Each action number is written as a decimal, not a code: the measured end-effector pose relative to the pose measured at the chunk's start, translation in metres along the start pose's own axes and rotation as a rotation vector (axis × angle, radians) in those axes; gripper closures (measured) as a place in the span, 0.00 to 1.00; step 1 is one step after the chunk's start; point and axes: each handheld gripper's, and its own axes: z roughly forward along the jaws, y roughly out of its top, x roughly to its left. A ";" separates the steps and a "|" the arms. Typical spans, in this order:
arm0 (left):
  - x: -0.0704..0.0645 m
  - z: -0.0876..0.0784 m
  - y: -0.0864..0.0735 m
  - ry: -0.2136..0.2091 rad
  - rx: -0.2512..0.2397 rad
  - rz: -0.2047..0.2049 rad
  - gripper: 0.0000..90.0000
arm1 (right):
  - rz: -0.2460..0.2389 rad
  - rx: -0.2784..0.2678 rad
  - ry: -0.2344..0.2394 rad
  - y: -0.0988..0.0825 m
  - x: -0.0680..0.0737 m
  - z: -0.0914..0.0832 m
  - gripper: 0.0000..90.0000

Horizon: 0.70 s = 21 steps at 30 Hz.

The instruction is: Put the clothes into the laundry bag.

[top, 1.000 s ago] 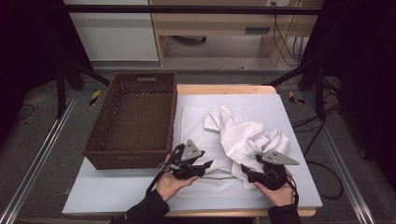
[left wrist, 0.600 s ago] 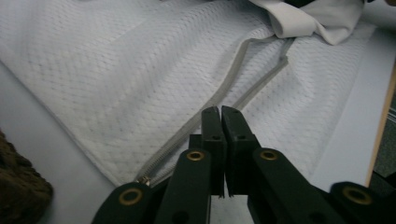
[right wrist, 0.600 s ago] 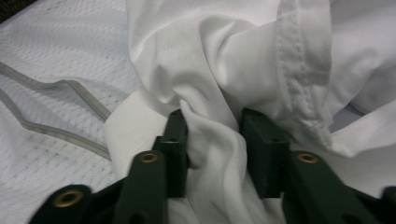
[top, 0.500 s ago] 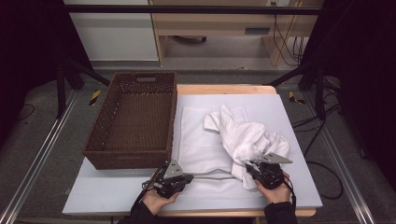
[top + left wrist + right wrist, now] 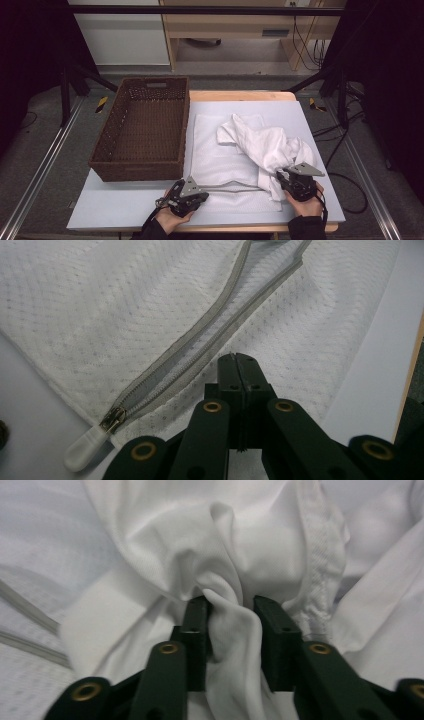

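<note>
Gripping white cloth [image 5: 225, 625] (right gripper [image 5: 230, 605])

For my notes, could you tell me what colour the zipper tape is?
Grey zipper tape on a white mesh bag, clearest in the left gripper view.

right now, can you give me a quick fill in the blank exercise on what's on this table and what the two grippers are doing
1. The wicker basket stands to the ____ of the mesh laundry bag in the high view.
2. The right gripper pinches a fold of the ____ garment.
3. The left gripper has its jaws ____ over the bag's mesh.
4. The bag's zipper is ____, its pull at the corner end.

Missing words: left; white; shut; open
</note>
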 end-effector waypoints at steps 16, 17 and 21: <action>-0.005 0.001 0.001 0.026 0.012 0.034 1.00 | -0.118 0.021 0.288 0.017 0.089 0.026 0.69; -0.004 0.001 0.002 0.024 0.014 0.034 1.00 | -0.118 0.021 0.288 0.017 0.089 0.026 0.69; -0.004 0.001 0.002 0.025 0.016 0.037 1.00 | -0.119 0.062 0.268 0.013 0.094 0.039 0.81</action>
